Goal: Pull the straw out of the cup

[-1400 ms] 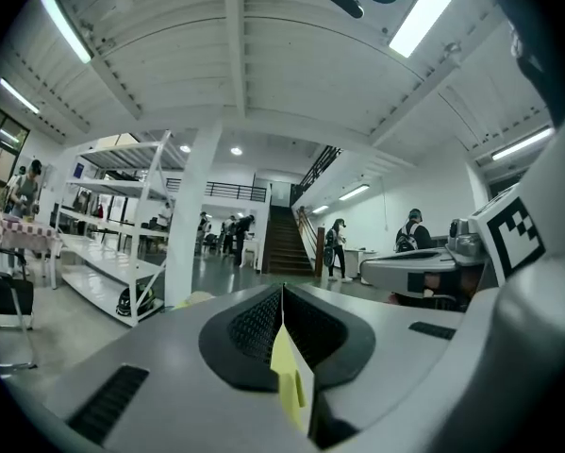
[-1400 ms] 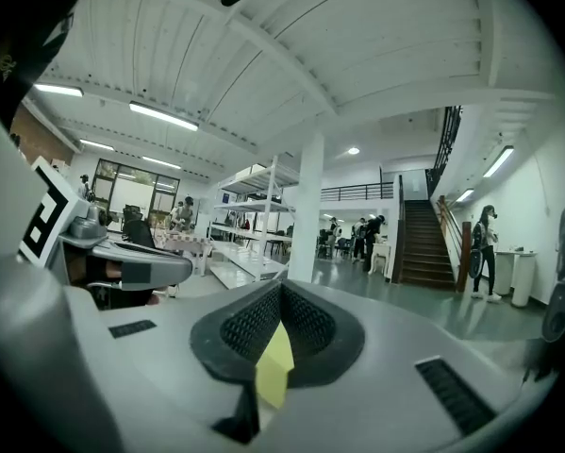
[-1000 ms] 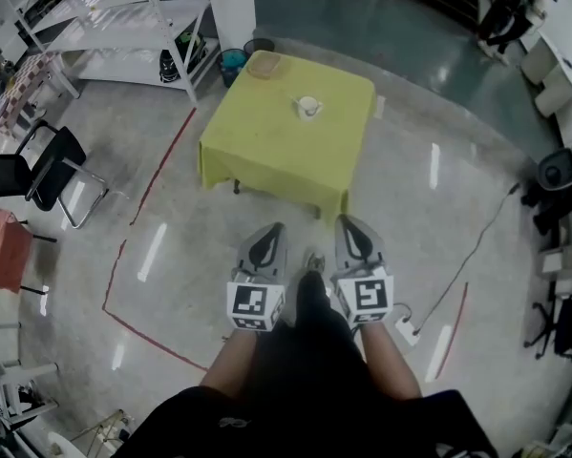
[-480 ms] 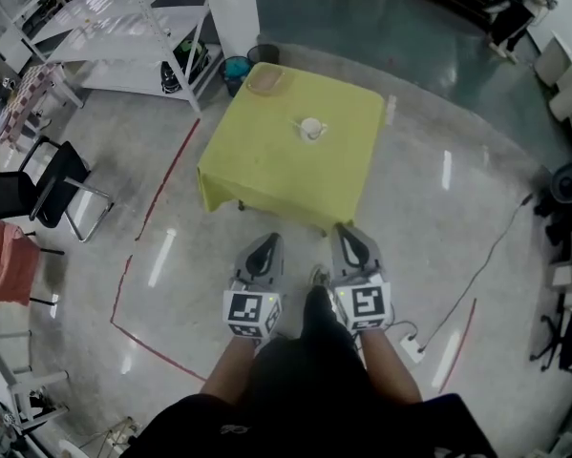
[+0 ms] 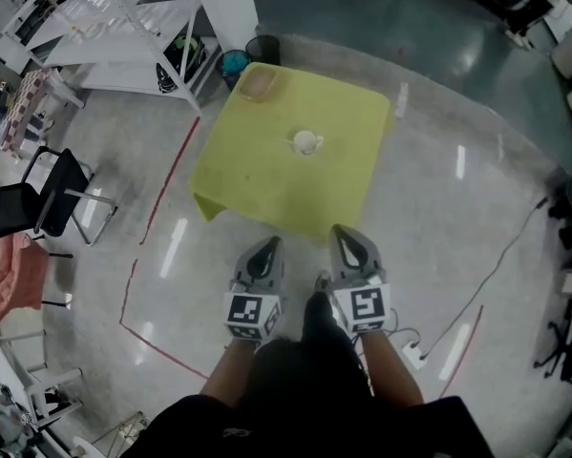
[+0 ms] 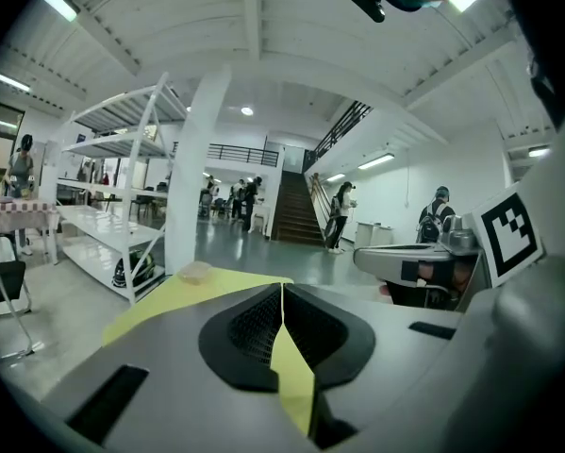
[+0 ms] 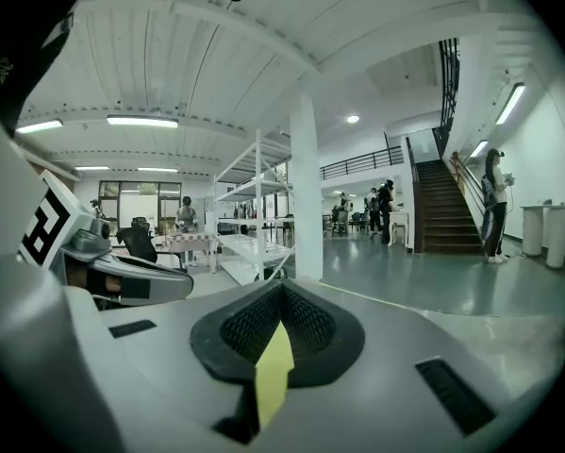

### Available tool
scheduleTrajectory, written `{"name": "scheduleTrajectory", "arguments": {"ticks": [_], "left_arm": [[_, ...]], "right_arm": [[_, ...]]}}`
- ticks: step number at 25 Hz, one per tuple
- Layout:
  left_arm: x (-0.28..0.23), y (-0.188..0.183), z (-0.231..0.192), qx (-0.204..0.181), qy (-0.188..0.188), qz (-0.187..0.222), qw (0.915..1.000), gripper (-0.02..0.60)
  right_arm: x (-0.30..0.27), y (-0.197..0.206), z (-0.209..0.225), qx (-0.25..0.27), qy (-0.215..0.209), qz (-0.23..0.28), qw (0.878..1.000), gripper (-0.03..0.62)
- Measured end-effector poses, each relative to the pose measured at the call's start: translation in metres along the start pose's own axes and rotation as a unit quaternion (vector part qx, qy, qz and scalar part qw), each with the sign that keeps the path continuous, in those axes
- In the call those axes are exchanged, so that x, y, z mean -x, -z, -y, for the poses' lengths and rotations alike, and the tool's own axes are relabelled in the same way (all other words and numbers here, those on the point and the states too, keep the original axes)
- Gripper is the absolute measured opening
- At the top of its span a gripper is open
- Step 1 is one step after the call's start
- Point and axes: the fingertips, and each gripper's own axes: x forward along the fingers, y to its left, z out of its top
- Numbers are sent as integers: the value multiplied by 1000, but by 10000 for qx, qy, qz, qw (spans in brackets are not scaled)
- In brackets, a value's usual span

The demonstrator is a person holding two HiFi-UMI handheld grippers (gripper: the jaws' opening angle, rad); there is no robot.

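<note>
The left tongs (image 5: 266, 246) are held together, empty, short of the surface (image 5: 257, 175), whose near edge has been brought closer. The cup (image 5: 306, 142) is seen near the surface's middle, unreached, its straw barely discernible. The right tongs (image 5: 345, 235) are likewise closed, empty.

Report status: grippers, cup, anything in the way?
Left gripper and right gripper both shut, empty, short of the table. Cup sits mid-table, untouched; straw too small to make out. Only bare table top between grippers and cup.
</note>
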Motion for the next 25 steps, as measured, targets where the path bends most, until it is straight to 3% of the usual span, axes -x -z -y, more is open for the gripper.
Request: {"name": "scheduleTrajectory", "arguments": {"ticks": [9, 18, 25], "left_arm": [[-62, -29, 4, -188, -159, 103, 9996, 48], [-88, -24, -22, -81, -300, 49, 9995, 47], [-126, -16, -43, -62, -116, -78, 9999, 48]], "right_arm": [[-44, -9, 49, 71, -259, 33, 9996, 15], [-74, -15, 53, 55, -308, 81, 9995, 15], [-105, -2, 63, 139, -224, -227, 9994, 15]]}}
